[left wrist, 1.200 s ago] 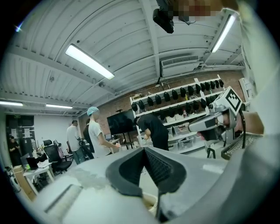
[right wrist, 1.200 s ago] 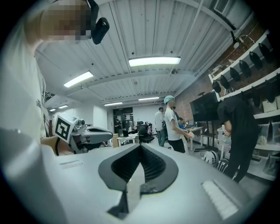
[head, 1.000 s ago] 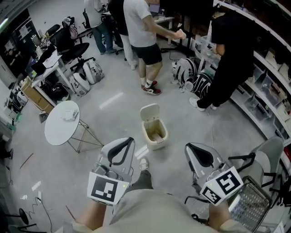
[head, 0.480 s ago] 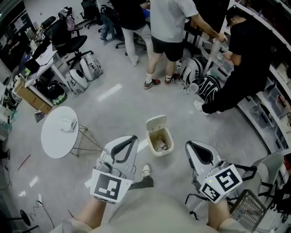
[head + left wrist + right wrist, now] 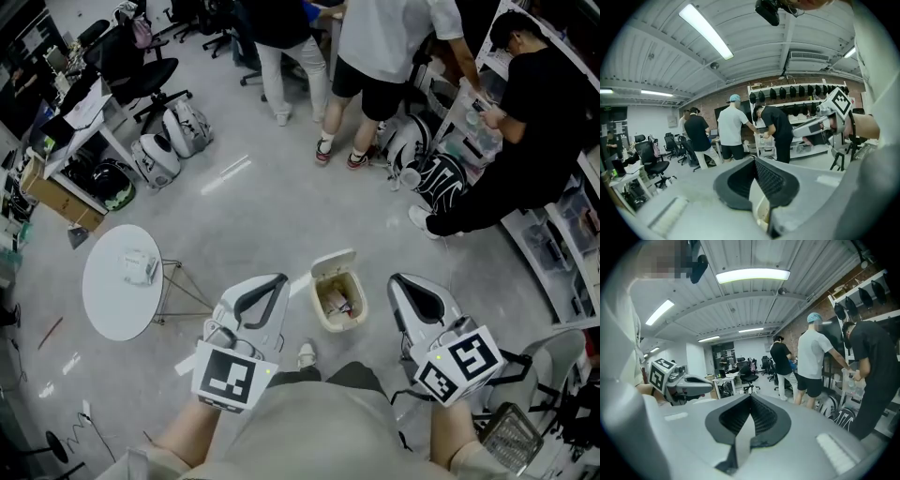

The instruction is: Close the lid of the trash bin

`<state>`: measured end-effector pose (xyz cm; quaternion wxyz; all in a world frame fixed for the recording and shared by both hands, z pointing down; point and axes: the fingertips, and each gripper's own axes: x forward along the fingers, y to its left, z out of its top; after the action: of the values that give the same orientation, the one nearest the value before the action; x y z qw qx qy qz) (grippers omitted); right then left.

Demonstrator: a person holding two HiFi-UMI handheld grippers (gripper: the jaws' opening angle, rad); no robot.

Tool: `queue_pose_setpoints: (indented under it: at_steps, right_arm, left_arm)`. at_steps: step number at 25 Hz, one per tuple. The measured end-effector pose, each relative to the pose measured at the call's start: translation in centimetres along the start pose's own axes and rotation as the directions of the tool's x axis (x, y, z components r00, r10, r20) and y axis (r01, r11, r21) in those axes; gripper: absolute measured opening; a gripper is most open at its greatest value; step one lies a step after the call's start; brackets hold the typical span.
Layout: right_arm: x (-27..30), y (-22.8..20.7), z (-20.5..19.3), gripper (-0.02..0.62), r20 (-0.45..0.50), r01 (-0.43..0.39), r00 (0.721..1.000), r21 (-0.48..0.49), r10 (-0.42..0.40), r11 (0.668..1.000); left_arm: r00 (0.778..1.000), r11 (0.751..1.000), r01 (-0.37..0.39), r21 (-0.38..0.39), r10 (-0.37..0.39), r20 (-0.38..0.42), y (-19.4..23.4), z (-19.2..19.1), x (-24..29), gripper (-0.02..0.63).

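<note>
on the pale floor just ahead of the person's shoe, the trash bin stood with its lid tipped up and back on the far side, so the inside lay in plain sight with some rubbish in it. in the head view the left gripper was held up on the bin's left and the right gripper on its right, so the bin showed between the two. both pointed forward, past the bin's sides. neither gripper's fingers met the bin or its lid; a strip of floor showed between each tip and the bin's wall.

in the left gripper view the fingertips were pressed together with nothing caught between them, and the right gripper view showed the same: its fingertips met at the front and gripped nothing. each gripper showed off to the side in the other's view, level with it.

a round white table stood to the left of the bin, well apart from it. beyond the bin several people stood near shelves, with backpacks on the floor.
</note>
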<state>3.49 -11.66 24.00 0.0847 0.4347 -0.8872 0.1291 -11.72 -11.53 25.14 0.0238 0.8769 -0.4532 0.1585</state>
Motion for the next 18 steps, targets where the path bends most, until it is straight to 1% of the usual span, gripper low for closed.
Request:
queue_pose_setpoints:
  at_steps: [1, 4, 8, 11, 14, 18]
  right_arm:
    - [0.5, -0.3, 0.0, 0.003, -0.006, -0.005, 1.000, -0.004, 0.005, 1.000]
    - [2.0, -1.8, 0.1, 0.003, -0.016, -0.012, 1.000, 0.006, 0.012, 1.000]
    - [4.1, -4.4, -0.1, 0.003, -0.039, -0.041, 0.998, 0.051, 0.043, 0.998]
    - [5.9, -6.3, -0.4, 0.003, -0.073, -0.051, 0.996, 0.047, 0.054, 0.998]
    - [8.0, -8.1, -1.1, 0.003, -0.099, -0.063, 0.993, 0.059, 0.069, 0.996]
    - [11.5, -10.2, -3.1, 0.003, -0.148, -0.088, 0.984, 0.086, 0.100, 0.992]
  left_arm:
    - [1.000, 1.000, -0.001, 0.002, 0.001, -0.005, 0.3, -0.2, 0.4, 0.003]
    - [1.000, 0.999, 0.002, 0.052, 0.000, -0.027, 1.3, -0.7, 1.9, 0.003]
    - [0.998, 0.999, -0.030, 0.021, 0.030, -0.046, 1.9, -0.4, 4.1, 0.003]
    - [0.997, 0.998, -0.055, 0.038, 0.057, -0.057, 2.7, -0.2, 5.3, 0.003]
    - [0.993, 0.996, -0.078, 0.042, 0.082, -0.080, 3.6, -1.0, 6.5, 0.003]
    - [0.989, 0.995, -0.085, 0.052, 0.091, -0.116, 4.5, -2.4, 8.8, 0.003]
